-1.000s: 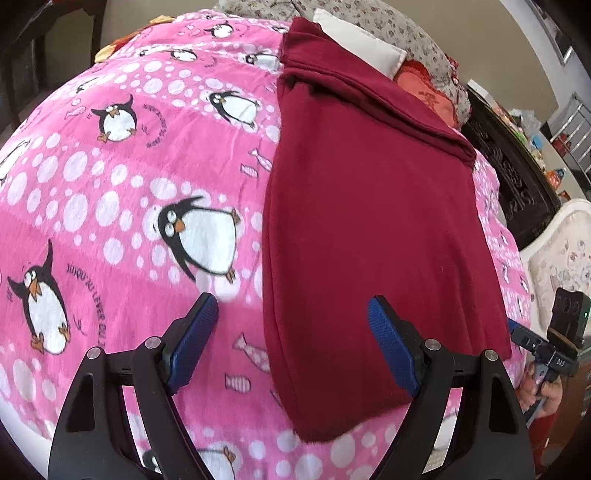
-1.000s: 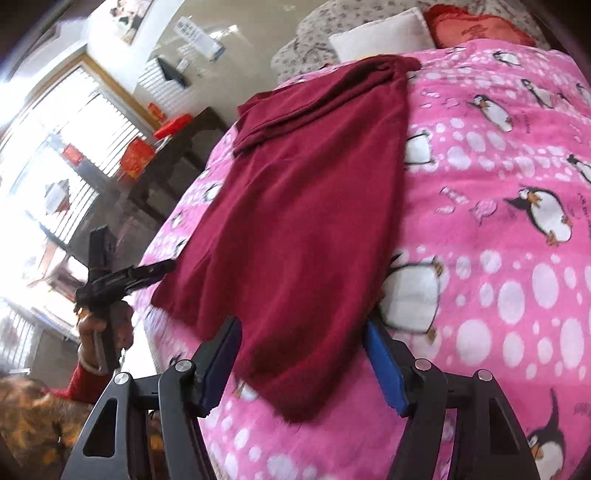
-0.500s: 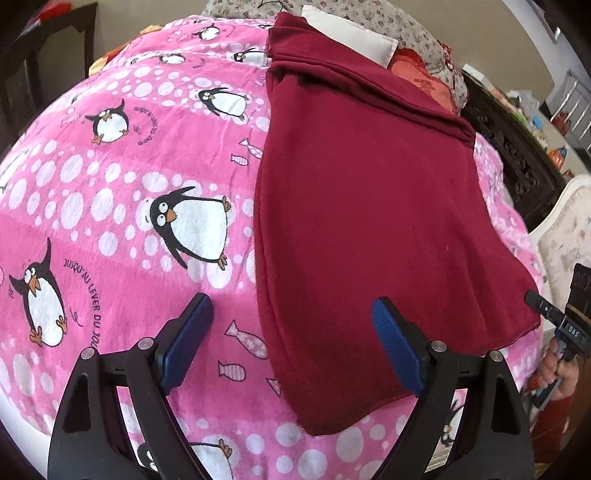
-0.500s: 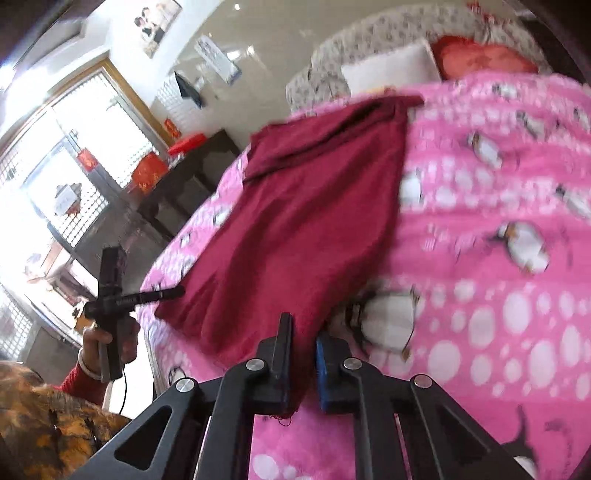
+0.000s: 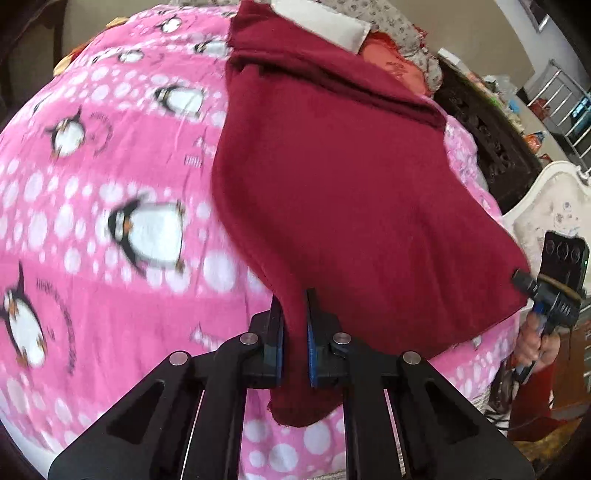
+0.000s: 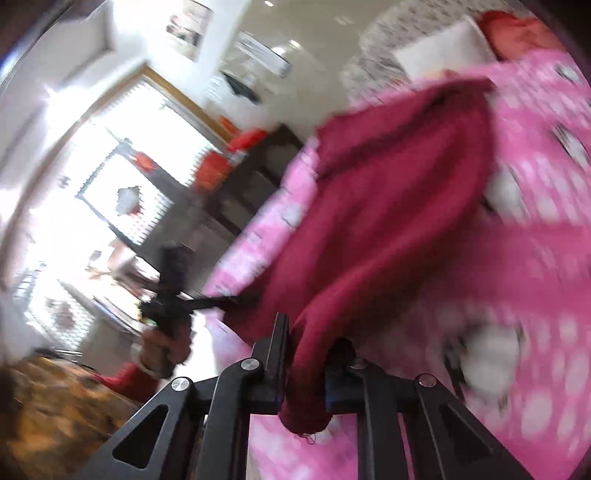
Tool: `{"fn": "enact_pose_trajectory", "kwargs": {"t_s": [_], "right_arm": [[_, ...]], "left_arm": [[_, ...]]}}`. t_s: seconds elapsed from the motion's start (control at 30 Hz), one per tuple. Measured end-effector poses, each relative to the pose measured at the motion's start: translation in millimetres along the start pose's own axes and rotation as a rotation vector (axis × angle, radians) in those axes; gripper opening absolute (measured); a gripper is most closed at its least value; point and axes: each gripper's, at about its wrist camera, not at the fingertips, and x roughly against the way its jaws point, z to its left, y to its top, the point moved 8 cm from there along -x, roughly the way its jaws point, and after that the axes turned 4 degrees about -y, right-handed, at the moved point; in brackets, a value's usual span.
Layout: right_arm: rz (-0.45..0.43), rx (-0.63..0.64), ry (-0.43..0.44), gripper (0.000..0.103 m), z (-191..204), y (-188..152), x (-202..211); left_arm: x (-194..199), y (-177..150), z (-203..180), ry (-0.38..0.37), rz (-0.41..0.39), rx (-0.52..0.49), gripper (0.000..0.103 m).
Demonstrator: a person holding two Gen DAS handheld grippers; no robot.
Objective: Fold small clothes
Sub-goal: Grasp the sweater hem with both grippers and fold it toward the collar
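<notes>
A dark red garment [image 5: 343,177] lies along a pink penguin blanket [image 5: 110,206] on a bed. My left gripper [image 5: 293,332] is shut on its near left hem corner, and the cloth hangs out below the jaws. My right gripper [image 6: 306,354] is shut on the other near hem corner of the dark red garment [image 6: 388,206], which is lifted off the blanket. In the left wrist view the right gripper [image 5: 546,295] shows at the garment's right corner. In the right wrist view the left gripper [image 6: 207,302] shows at the far hem corner. The right view is blurred.
White and red pillows [image 5: 325,22] lie at the bed's far end. A dark wooden cabinet [image 5: 491,140] and a white chair [image 5: 554,206] stand to the right of the bed. A bright window [image 6: 122,177] is beyond.
Both grippers closed on the garment's near hem corners, the right one first, the left one in the last half second. The hem has risen off the blanket and both cameras moved up.
</notes>
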Motion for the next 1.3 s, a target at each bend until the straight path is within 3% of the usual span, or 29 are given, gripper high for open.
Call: {"fn": "enact_pose_trajectory", "kwargs": {"t_s": [0.13, 0.23, 0.37, 0.47, 0.6, 0.67, 0.73, 0.83, 0.87, 0.93, 1.0, 1.07, 1.13, 1.2, 1.3], "right_arm": [[-0.068, 0.068, 0.018, 0.013, 14, 52, 4], [-0.124, 0.103, 0.004, 0.013, 12, 98, 4], [-0.201, 0.08, -0.042, 0.013, -12, 167, -2], [-0.245, 0.039, -0.091, 0.013, -47, 222, -12], [-0.282, -0.045, -0.261, 0.013, -115, 275, -34], [-0.274, -0.144, -0.335, 0.013, -160, 287, -49], [-0.263, -0.235, -0.376, 0.013, -197, 292, -59], [-0.252, -0.315, -0.353, 0.013, -226, 294, -61], [-0.249, -0.332, -0.346, 0.016, -228, 294, -60], [-0.268, -0.334, -0.339, 0.032, -222, 295, -51], [-0.307, -0.305, -0.368, 0.048, -212, 296, -36], [-0.353, -0.26, -0.448, 0.048, -200, 297, -15], [-0.382, -0.229, -0.475, 0.048, -183, 300, -3], [-0.378, -0.17, -0.453, 0.048, -162, 301, 1], [-0.298, -0.07, -0.484, 0.048, -140, 299, -24]], "left_arm": [[23, 48, -6, -0.115, -0.085, 0.017, 0.008], [34, 91, -8, -0.137, -0.147, 0.003, 0.008], [34, 174, -13, -0.152, -0.222, -0.003, 0.008], [23, 236, -11, -0.128, -0.269, -0.009, 0.008], [-10, 308, 11, -0.045, -0.312, 0.021, 0.008], [-31, 333, 21, 0.007, -0.318, 0.021, 0.008], [-51, 348, 35, 0.002, -0.29, 0.067, 0.008], [-64, 360, 40, -0.028, -0.263, 0.091, 0.01], [-66, 362, 41, -0.04, -0.246, 0.102, 0.013], [-62, 363, 37, -0.051, -0.231, 0.11, 0.018], [-53, 360, 27, -0.047, -0.226, 0.083, 0.034], [-41, 354, 16, -0.033, -0.23, 0.046, 0.046], [-28, 355, 12, -0.013, -0.278, 0.035, 0.061], [-7, 360, 12, 0.028, -0.387, 0.038, 0.082], [-3, 361, 9, -0.018, -0.422, 0.052, 0.088]]}}
